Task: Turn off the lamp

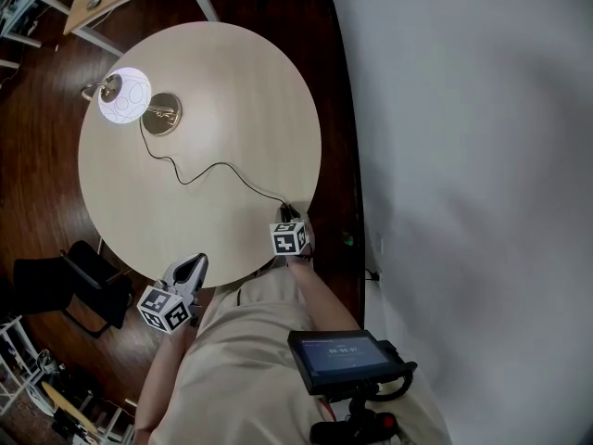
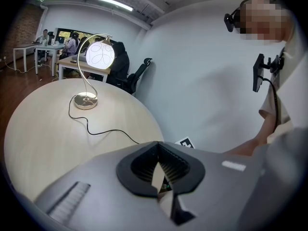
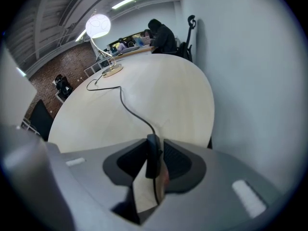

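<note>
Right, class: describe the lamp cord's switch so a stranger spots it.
On the round pale wooden table stands a lit white globe lamp. Follow its thin black cord to the table's near edge. The small black oblong switch is the cord's only thick part, clamped in the right tool.

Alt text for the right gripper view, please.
The right tool grips the black inline switch on a cord that runs across a round wooden table to a lit globe lamp near the far edge.
</note>
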`<control>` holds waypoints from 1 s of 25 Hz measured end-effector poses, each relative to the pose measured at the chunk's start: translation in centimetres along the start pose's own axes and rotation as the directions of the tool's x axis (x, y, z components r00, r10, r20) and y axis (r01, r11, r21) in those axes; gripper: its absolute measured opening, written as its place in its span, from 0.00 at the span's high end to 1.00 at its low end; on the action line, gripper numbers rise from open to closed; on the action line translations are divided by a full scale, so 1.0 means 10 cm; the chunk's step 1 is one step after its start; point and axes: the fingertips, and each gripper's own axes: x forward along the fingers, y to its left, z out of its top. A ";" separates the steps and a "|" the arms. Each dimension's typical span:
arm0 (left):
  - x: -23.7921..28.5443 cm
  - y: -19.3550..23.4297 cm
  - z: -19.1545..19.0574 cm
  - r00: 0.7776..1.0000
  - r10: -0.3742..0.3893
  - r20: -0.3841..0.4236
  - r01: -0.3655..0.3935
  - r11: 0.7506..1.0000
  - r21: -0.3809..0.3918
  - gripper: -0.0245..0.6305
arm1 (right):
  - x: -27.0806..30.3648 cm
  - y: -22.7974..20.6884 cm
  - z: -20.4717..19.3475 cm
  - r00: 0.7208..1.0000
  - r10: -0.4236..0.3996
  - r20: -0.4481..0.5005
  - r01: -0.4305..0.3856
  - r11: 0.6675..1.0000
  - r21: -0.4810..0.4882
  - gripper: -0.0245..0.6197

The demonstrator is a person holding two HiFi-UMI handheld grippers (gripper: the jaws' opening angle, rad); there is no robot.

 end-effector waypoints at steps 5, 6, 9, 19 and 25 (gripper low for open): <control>0.02 0.02 0.00 1.000 -0.011 -0.010 0.012 1.000 0.001 0.96 | 0.01 0.01 0.04 1.000 -0.009 -0.001 0.009 1.000 0.003 0.81; 0.02 0.03 0.00 1.000 -0.011 -0.008 0.011 1.000 -0.001 0.96 | 0.02 0.01 0.04 1.000 -0.011 -0.003 0.011 1.000 0.002 0.81; 0.01 0.06 0.01 1.000 -0.012 -0.007 0.012 1.000 -0.001 0.96 | 0.03 0.00 0.03 1.000 -0.023 -0.013 0.023 1.000 -0.005 0.81; -0.10 0.16 0.05 1.000 -0.004 0.010 0.004 1.000 0.000 0.96 | 0.05 0.02 0.04 0.998 -0.060 -0.029 0.059 0.997 -0.043 0.82; -0.19 0.20 0.06 1.000 0.005 0.017 -0.005 1.000 -0.010 0.96 | 0.04 0.02 0.07 0.997 -0.081 -0.020 0.079 0.995 -0.059 0.86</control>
